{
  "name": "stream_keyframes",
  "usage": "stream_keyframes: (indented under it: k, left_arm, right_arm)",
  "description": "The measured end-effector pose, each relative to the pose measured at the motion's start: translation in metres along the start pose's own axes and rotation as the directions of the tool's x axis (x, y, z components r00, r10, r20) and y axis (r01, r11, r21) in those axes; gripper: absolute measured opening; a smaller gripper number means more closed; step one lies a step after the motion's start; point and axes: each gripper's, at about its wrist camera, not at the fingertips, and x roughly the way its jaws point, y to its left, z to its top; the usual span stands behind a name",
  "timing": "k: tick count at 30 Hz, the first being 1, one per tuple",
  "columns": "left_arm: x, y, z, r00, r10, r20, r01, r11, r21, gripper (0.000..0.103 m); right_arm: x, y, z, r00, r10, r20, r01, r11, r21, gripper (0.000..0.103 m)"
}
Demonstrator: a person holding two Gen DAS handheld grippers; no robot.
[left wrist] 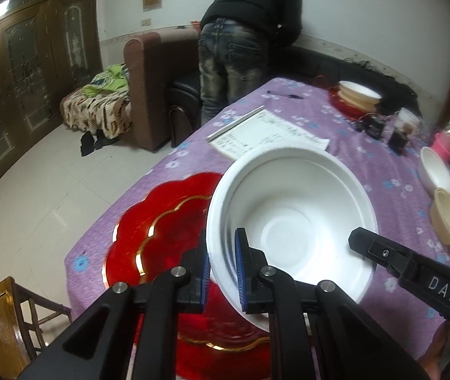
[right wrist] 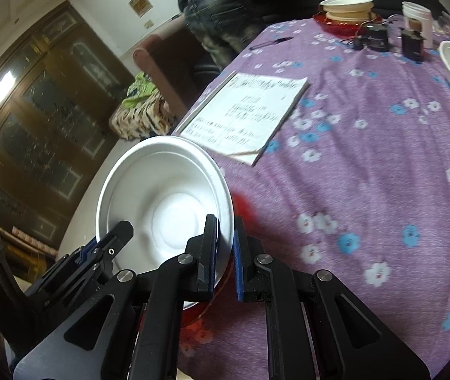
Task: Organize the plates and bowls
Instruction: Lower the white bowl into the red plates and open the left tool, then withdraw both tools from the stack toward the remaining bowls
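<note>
A white foam bowl [left wrist: 288, 221] hangs tilted just above a red scalloped plate [left wrist: 161, 231] with gold trim, near the corner of a table under a purple flowered cloth [left wrist: 367, 164]. My left gripper [left wrist: 223, 253] is shut on the bowl's left rim, its blue pads on either side of the wall. My right gripper [left wrist: 361, 240] reaches in from the right onto the opposite rim. In the right wrist view the same bowl [right wrist: 168, 196] sits left of centre, with my right gripper [right wrist: 225, 231] shut on its right rim and my left gripper [right wrist: 120, 231] at its lower left edge.
An open notebook [left wrist: 269, 133] lies behind the bowl. Further back stand stacked bowls on another red plate [left wrist: 358, 95], small black devices [left wrist: 370, 123] and a pink container [left wrist: 445, 142]. A white bowl [left wrist: 435, 171] and a beige bowl [left wrist: 446, 218] sit at the right edge. A person [left wrist: 244, 31] bends over a sofa. A wooden chair [left wrist: 0, 316] stands at lower left.
</note>
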Motion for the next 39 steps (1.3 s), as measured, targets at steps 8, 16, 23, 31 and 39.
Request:
stream_keyframes:
  k: [8, 16, 23, 31, 39]
  left_arm:
    - [0.013, 0.015, -0.008, 0.999, 0.025, -0.045, -0.025, 1.0, -0.01, 0.013]
    - [0.02, 0.021, -0.013, 0.996, 0.05, -0.071, -0.051, 0.999, -0.012, 0.015]
    - [0.012, 0.036, -0.01, 0.994, 0.101, -0.04, -0.103, 0.994, -0.044, 0.039]
    - [0.001, 0.04, -0.007, 0.99, 0.135, 0.028, -0.132, 0.987, -0.092, 0.06]
    - [-0.006, -0.002, -0.008, 0.997, 0.057, 0.058, -0.056, 0.998, -0.013, 0.07]
  right_arm:
    - [0.022, 0.016, -0.016, 0.999, -0.034, -0.032, 0.032, 0.997, -0.064, 0.011]
    - [0.029, 0.021, -0.021, 0.997, -0.073, -0.021, 0.07, 0.99, -0.12, 0.012]
    - [0.019, 0.017, -0.024, 0.996, -0.062, 0.068, 0.073, 0.981, -0.178, 0.018]
    - [-0.016, -0.037, -0.017, 0.962, -0.047, 0.269, 0.068, 0.995, -0.068, 0.042]
    - [-0.011, -0.106, -0.005, 0.967, -0.131, 0.219, 0.097, 0.982, 0.162, 0.042]
